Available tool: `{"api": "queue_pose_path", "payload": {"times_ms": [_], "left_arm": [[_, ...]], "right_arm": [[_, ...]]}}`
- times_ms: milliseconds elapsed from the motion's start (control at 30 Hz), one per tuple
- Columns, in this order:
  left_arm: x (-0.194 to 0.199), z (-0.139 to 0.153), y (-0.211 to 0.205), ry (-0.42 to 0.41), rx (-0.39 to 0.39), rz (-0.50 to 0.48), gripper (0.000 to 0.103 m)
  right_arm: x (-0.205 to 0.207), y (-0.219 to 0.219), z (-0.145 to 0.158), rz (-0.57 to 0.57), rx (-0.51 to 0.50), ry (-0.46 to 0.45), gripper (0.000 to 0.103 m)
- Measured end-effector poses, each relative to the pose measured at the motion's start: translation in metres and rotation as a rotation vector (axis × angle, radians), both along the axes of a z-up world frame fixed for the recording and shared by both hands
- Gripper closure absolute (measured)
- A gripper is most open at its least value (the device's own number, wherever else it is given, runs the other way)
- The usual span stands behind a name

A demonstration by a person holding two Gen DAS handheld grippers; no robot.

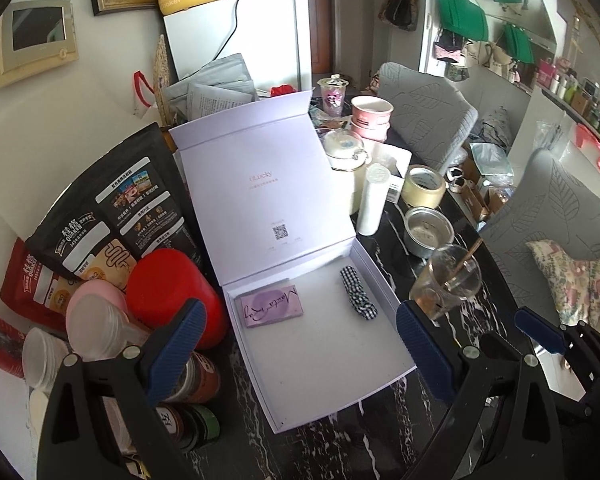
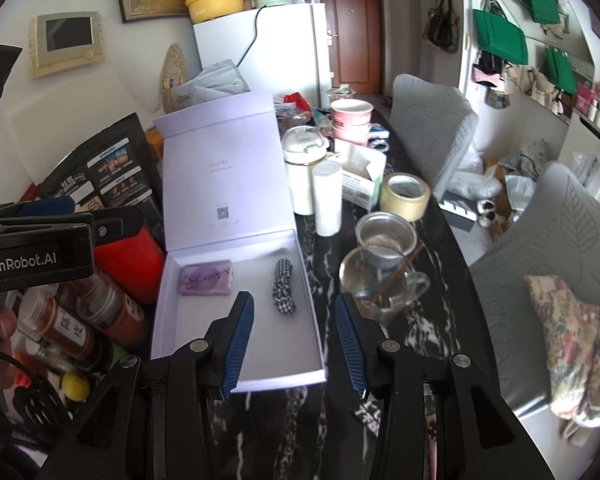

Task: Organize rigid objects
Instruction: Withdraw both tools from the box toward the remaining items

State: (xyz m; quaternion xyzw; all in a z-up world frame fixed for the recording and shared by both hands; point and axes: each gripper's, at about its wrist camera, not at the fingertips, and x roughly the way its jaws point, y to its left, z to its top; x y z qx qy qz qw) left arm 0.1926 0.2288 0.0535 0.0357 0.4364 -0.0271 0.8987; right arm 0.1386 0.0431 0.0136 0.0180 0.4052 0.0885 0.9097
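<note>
Both tools, left tool (image 1: 302, 344) and right tool (image 2: 294, 342), hover open and empty above the open lilac cardboard box (image 1: 332, 372) on the black marble table (image 2: 440, 308); the purple card (image 1: 269, 305) and checked fabric roll (image 1: 358, 292) lie inside, beyond the fingertips.

Soft, even daylight, no harsh shadows; strong fisheye bending w/ dark corners; edges slightly blurry, centre sharp.

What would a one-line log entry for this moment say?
left gripper: jaws open, empty | right gripper: jaws open, empty | white box: lid up, holds purple card, checkered fabric piece
</note>
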Motion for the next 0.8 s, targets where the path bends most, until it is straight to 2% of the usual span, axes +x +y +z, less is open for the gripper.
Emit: {"api": "queue_pose_path", "payload": {"times_ms": [467,800], "left_arm": [[-0.053,-0.009,-0.057,0.034,-0.005,-0.160,0.005],[-0.079,-0.019,-0.104,0.068,0.002,-0.292,0.005]], "right_arm": [[-0.073,-0.045,-0.003,-0.120,0.001,0.006,0.061],[-0.118,-0.086,-0.014,-0.259,0.025,0.050,0.061]]}}
